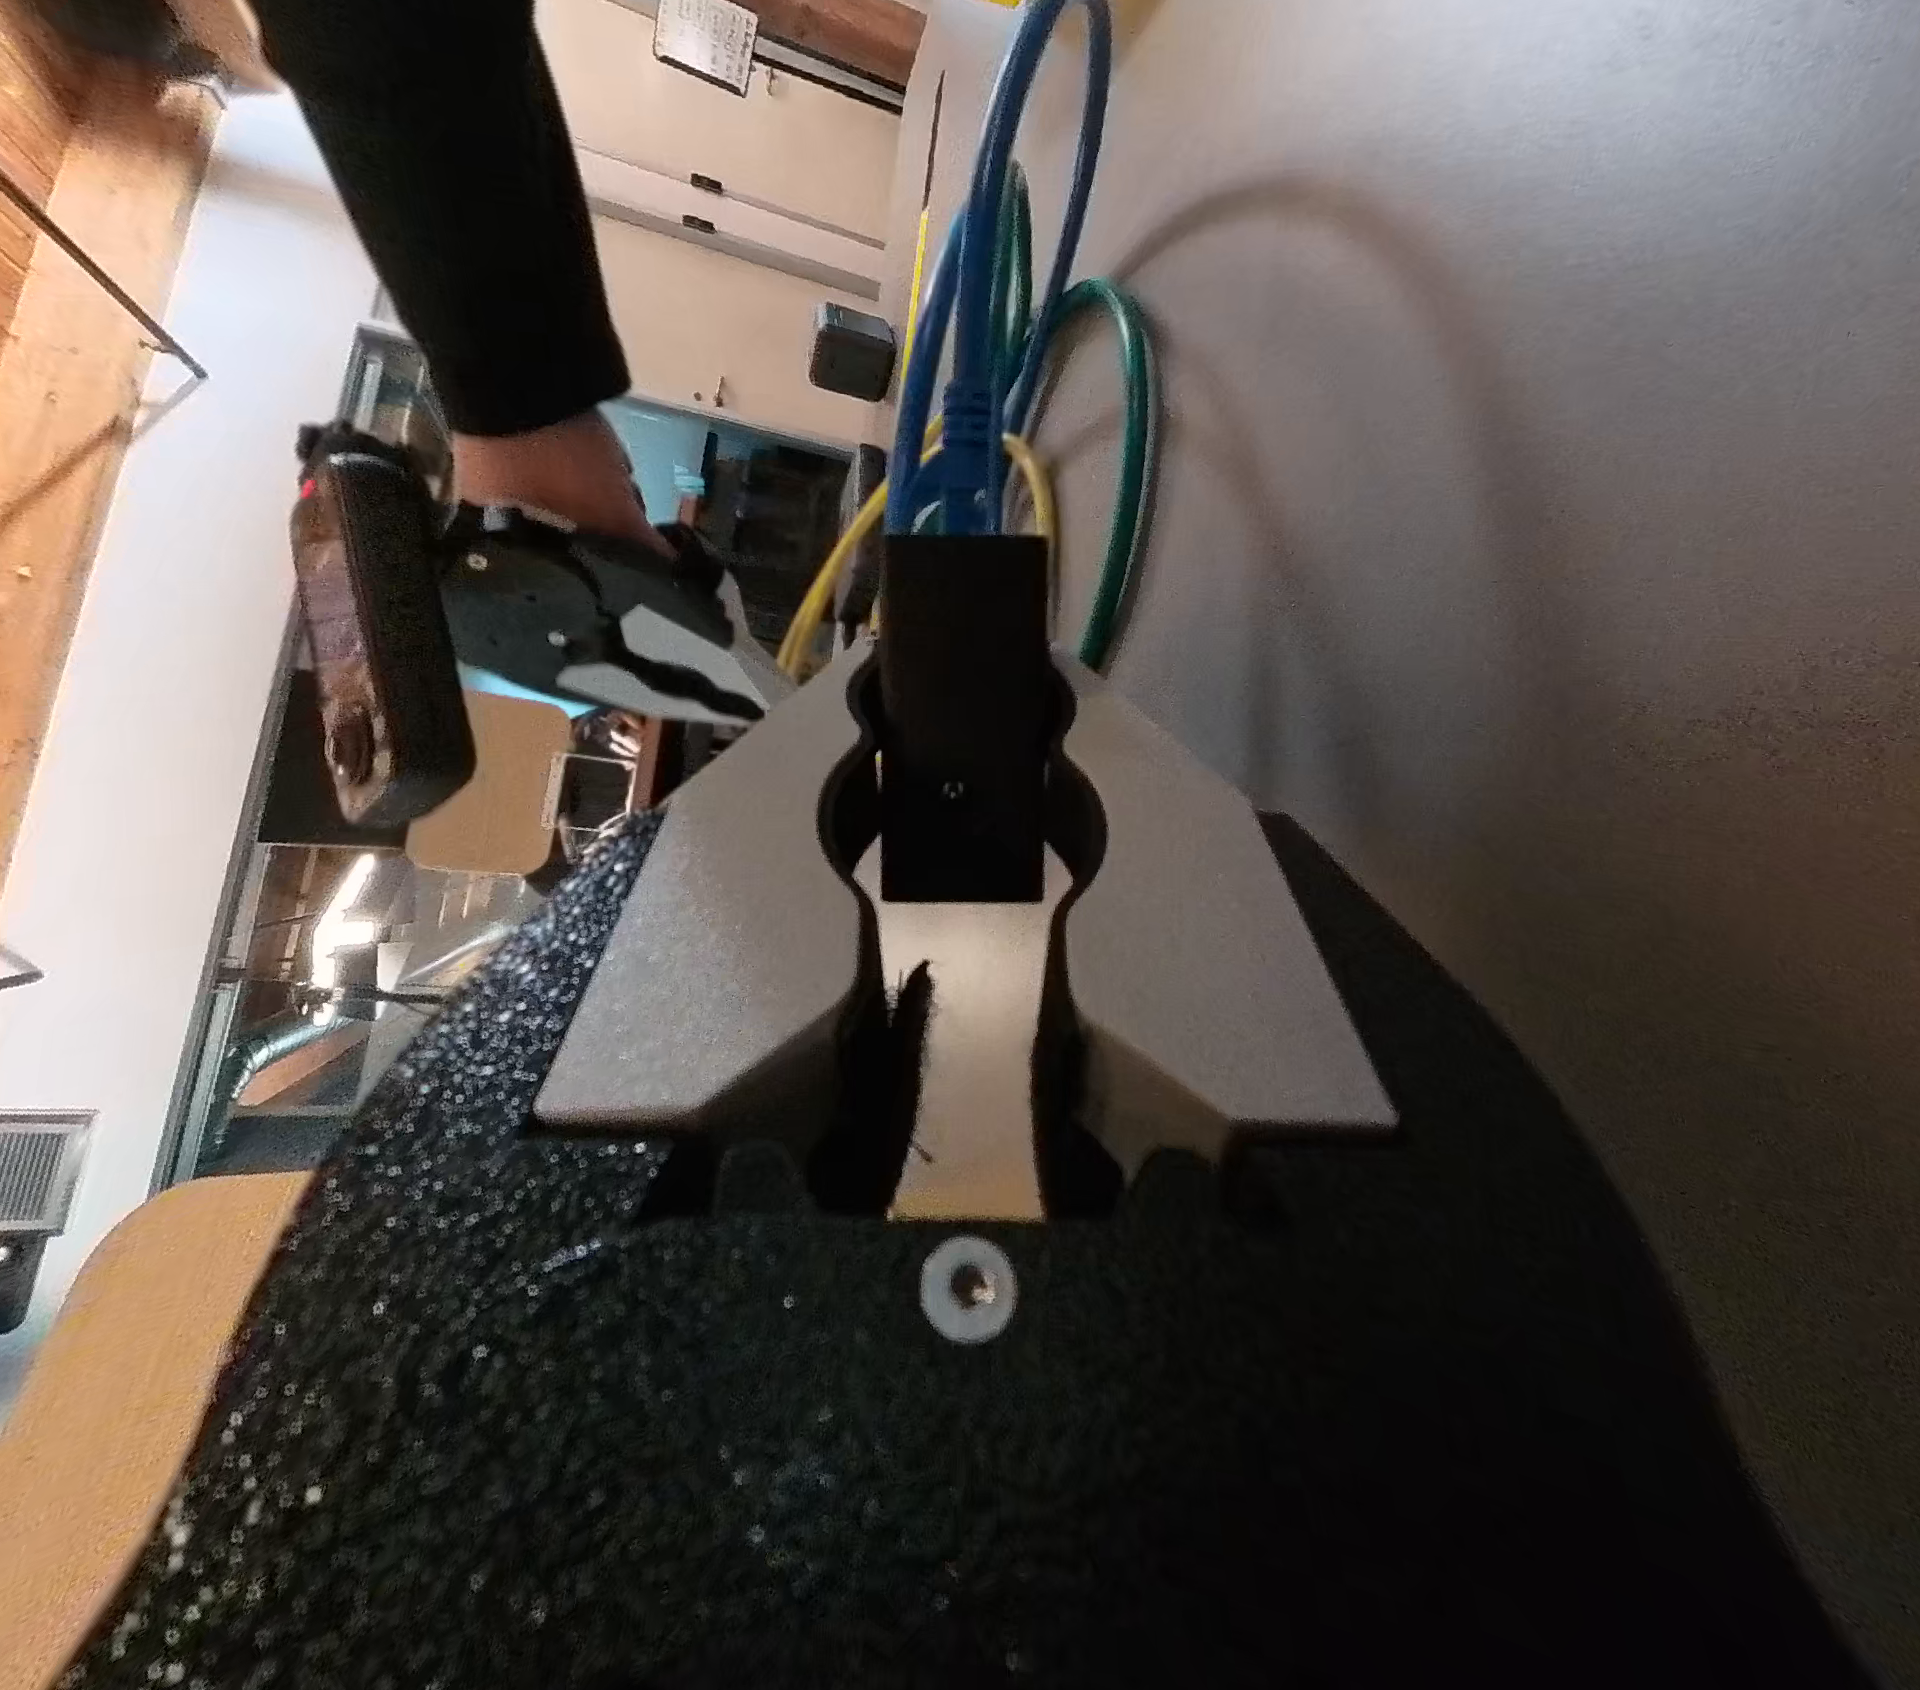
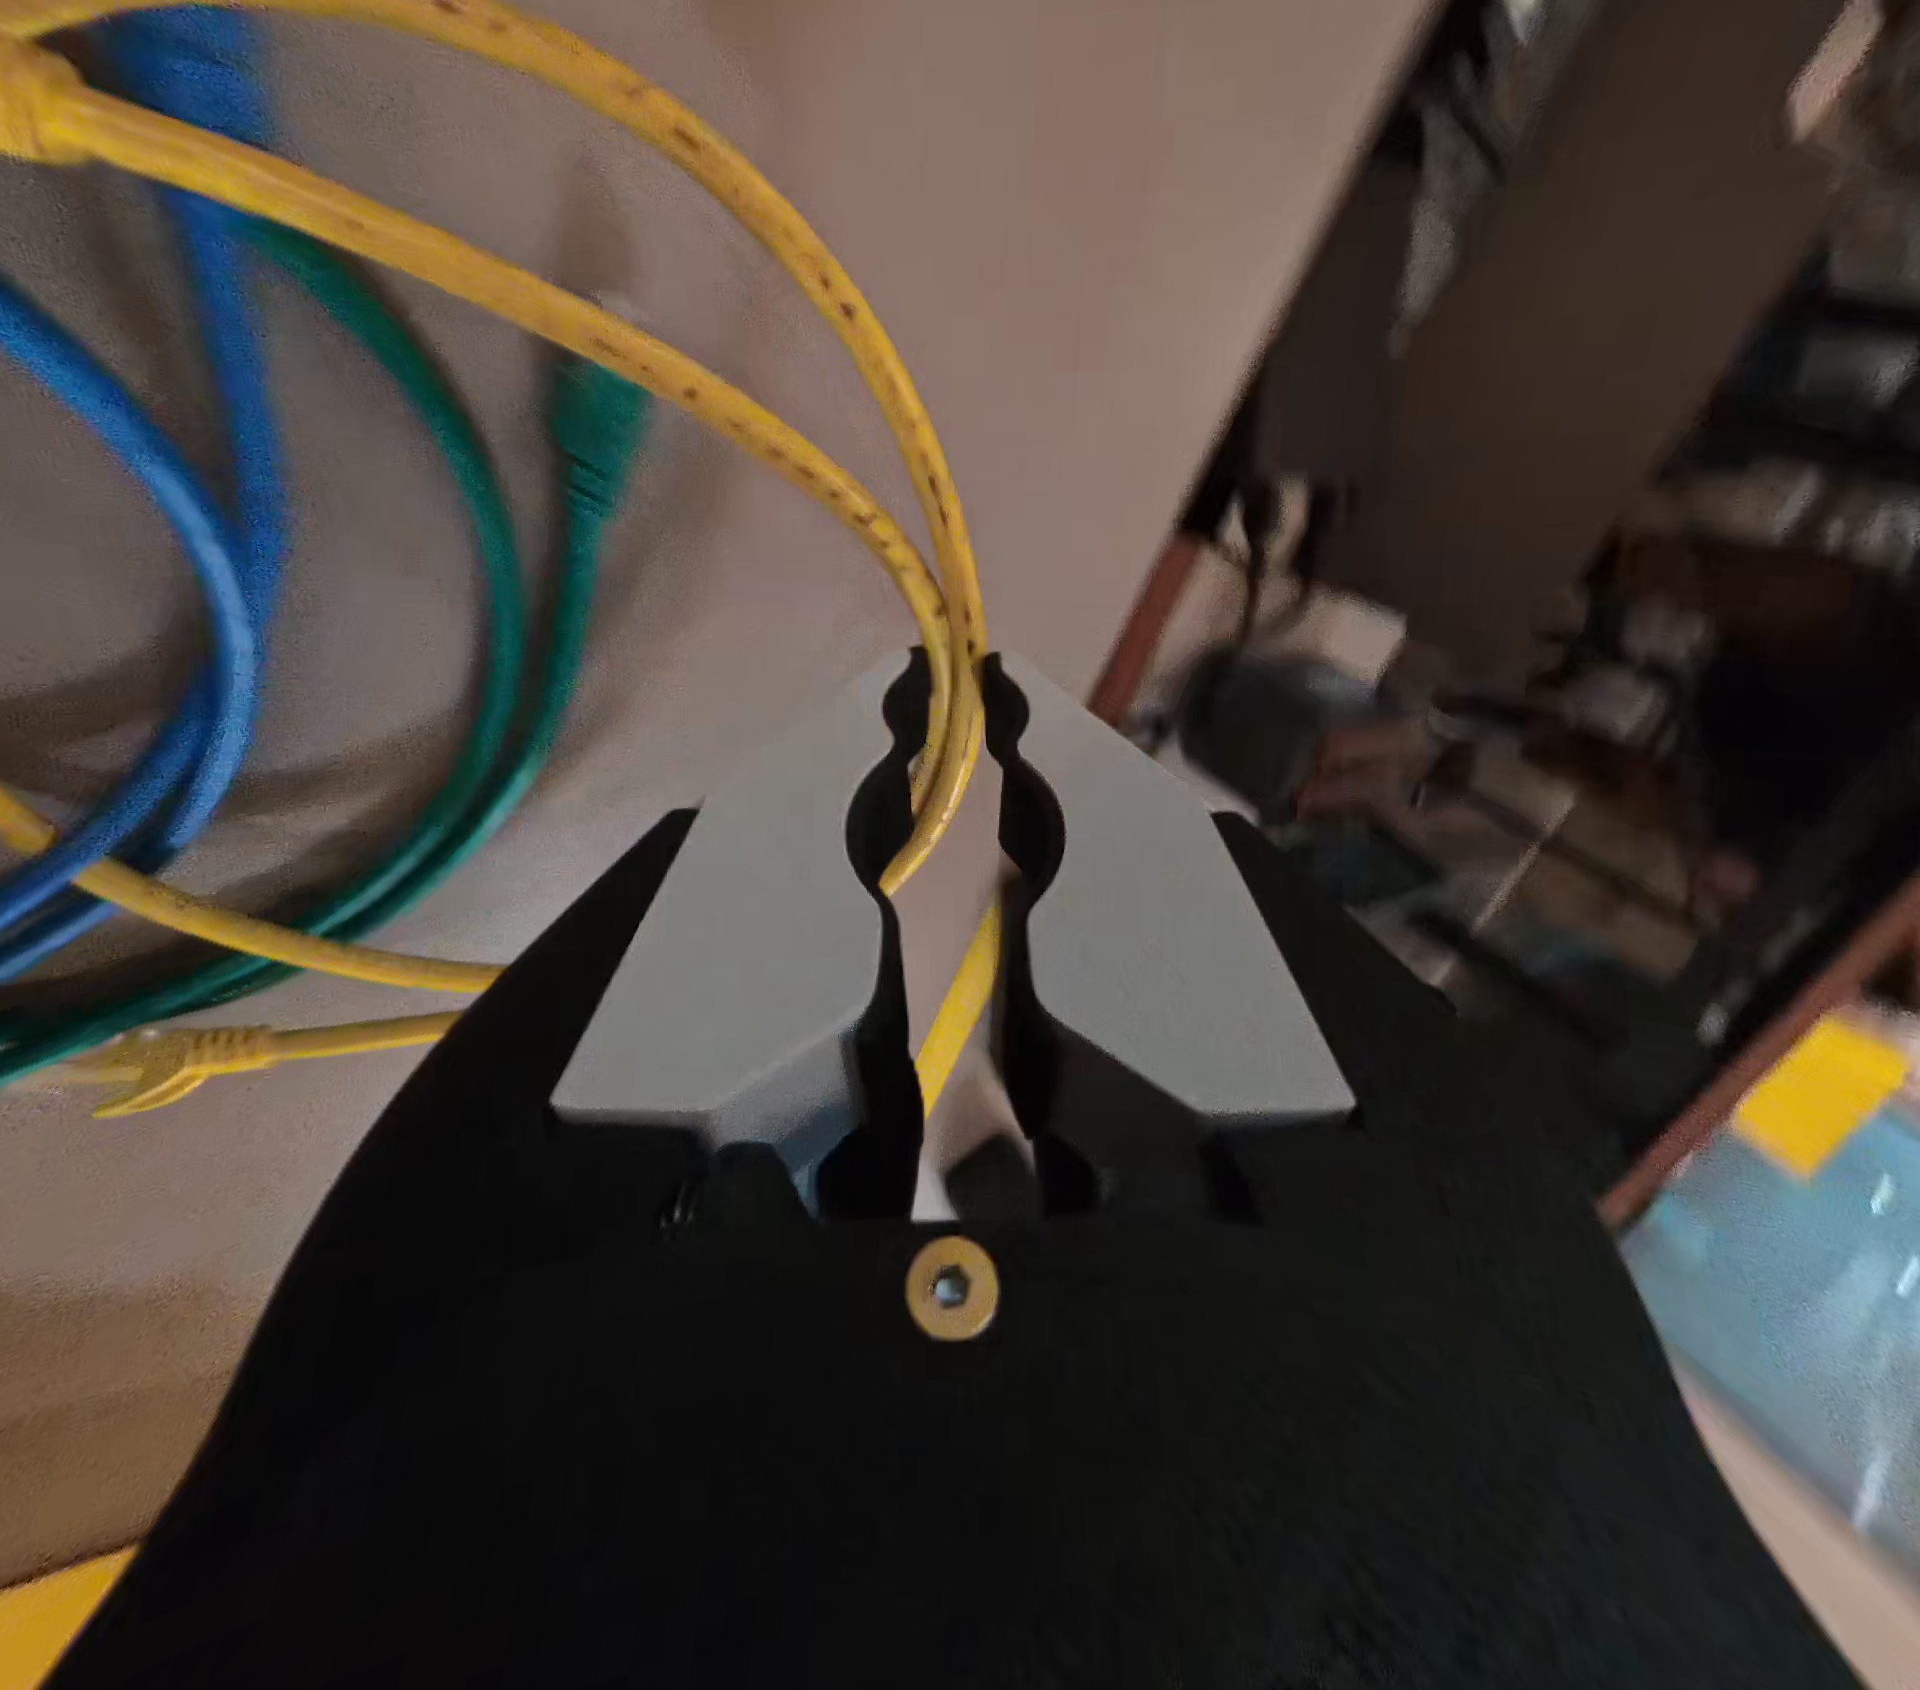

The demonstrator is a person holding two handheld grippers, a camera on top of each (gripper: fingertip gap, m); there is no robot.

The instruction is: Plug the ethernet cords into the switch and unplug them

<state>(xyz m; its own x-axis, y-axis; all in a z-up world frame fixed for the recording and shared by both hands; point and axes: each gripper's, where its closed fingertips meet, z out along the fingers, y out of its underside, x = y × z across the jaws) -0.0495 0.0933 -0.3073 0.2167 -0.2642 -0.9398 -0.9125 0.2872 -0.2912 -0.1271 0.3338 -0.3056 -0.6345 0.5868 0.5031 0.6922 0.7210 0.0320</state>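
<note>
Switch (image 1: 961, 705), a black box clamped end-on in the left gripper (image 1: 961, 710) above the pale table (image 1: 1558, 497), blue cord (image 1: 971, 435) plugged in. Yellow cord (image 2: 727, 186) looped through the narrowly parted right gripper (image 2: 951, 674), unclear whether pinched; plug (image 2: 156, 1064) loose, green cord (image 2: 488, 601) apparently loose too. Probably partway. No readable writing.

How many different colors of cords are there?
3. A yellow cord runs between the right tongs. A blue cord and a green cord lie left of it on the table. Others may be hidden behind the tongs.
</note>
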